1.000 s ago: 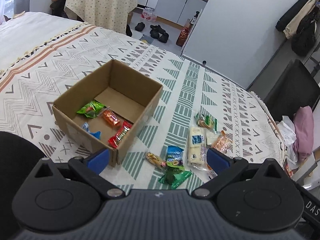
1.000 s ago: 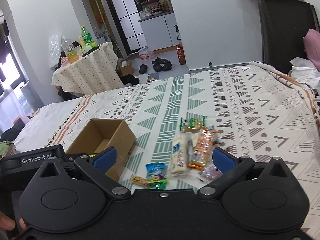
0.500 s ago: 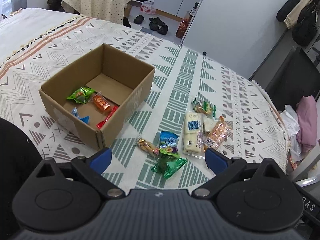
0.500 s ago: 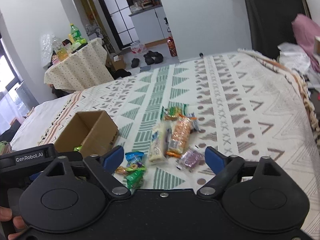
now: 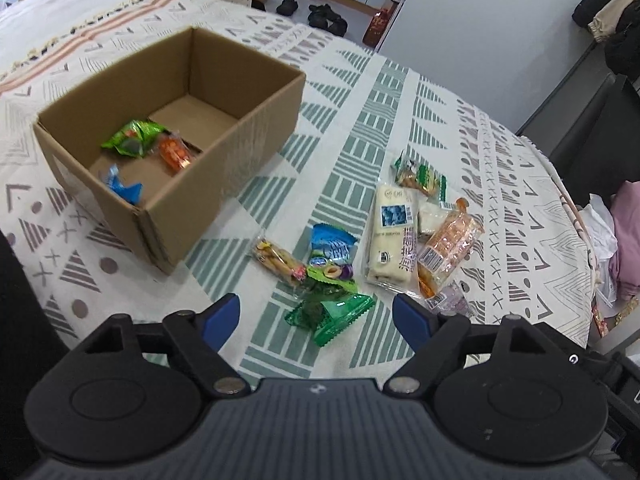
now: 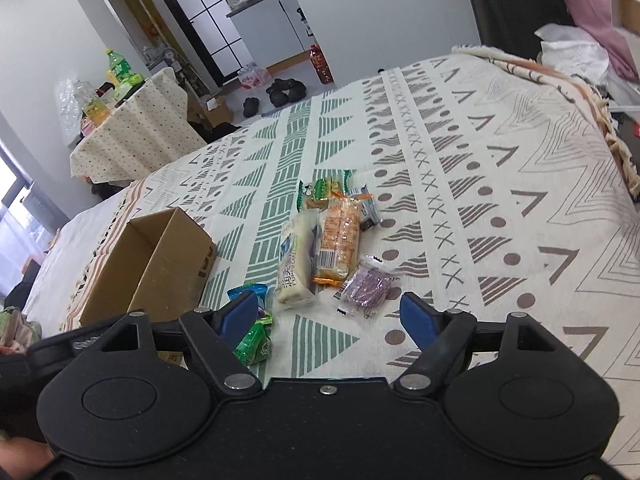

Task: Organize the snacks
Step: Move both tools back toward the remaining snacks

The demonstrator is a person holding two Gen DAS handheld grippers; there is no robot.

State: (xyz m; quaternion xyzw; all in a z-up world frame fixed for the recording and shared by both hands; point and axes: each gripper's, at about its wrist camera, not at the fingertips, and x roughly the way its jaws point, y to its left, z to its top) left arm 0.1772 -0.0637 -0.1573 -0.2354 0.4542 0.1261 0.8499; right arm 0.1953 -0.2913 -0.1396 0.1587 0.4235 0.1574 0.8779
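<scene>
Home bedroom: bed (image 6: 500, 128) (patterned cover), shoes (image 6: 286, 90).

1. My left gripper (image 5: 316, 316) has come down toward the bedspread (image 5: 360, 128); its jaws have just been closing, and nothing lies between the pads.
2. In the left wrist view the green packet (image 5: 330, 314) now sits just ahead of the fingertips, and the cardboard box (image 5: 224, 160) fills more of the frame.
3. The red packet seen earlier in that box is now hidden behind its near wall.
4. My right gripper (image 6: 330, 314) has sunk and rolled, so the room looks tilted; its jaws have just been closing on nothing.
5. The purple packet (image 6: 366, 286) now lies just ahead of the right fingertips.
</scene>
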